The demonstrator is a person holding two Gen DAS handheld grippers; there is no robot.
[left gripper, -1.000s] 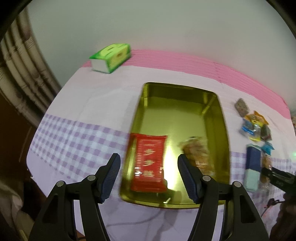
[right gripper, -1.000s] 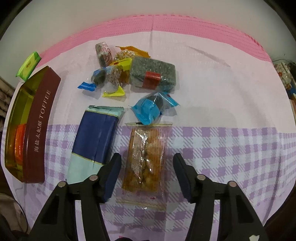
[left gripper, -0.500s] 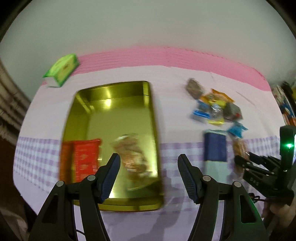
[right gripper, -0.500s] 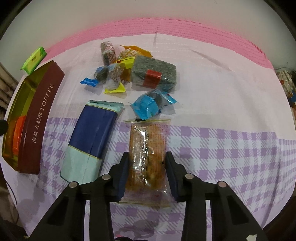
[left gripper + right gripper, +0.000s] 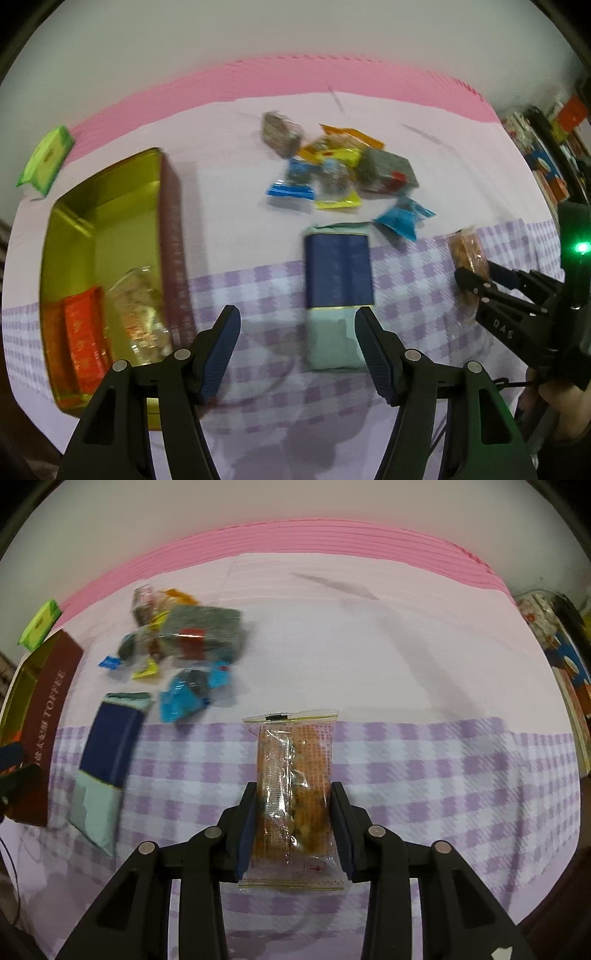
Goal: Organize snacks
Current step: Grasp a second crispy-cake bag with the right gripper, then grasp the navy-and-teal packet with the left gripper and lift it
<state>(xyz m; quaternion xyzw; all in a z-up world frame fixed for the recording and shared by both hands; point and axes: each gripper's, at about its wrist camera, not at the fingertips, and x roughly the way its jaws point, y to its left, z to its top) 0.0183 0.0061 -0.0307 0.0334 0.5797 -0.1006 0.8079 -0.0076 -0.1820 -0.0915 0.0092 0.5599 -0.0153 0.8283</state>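
My right gripper (image 5: 293, 790) is shut on a clear orange snack pack (image 5: 293, 768), pads pressing both long sides; the left wrist view shows this pack (image 5: 467, 251) at the far right. My left gripper (image 5: 296, 314) is open, hanging above a blue-and-mint pack (image 5: 338, 273) that lies flat on the checked cloth. To the left stands a gold tin (image 5: 107, 206) holding a red packet (image 5: 81, 332) and a clear-wrapped pastry (image 5: 140, 310). A pile of small wrapped sweets (image 5: 332, 166) and a blue candy (image 5: 404, 218) lie behind the blue pack.
A green tissue pack (image 5: 46, 158) sits at the back left, behind the tin. Books and boxes (image 5: 565, 657) crowd the table's right edge. A person's hand (image 5: 565, 402) holds the right gripper. The tin's brown side wall (image 5: 48, 701) reads TOFFEE.
My left gripper swung right, from over the tin to over the blue-and-mint pack. My right gripper closed on the orange snack pack and moved right with it, away from the pile.
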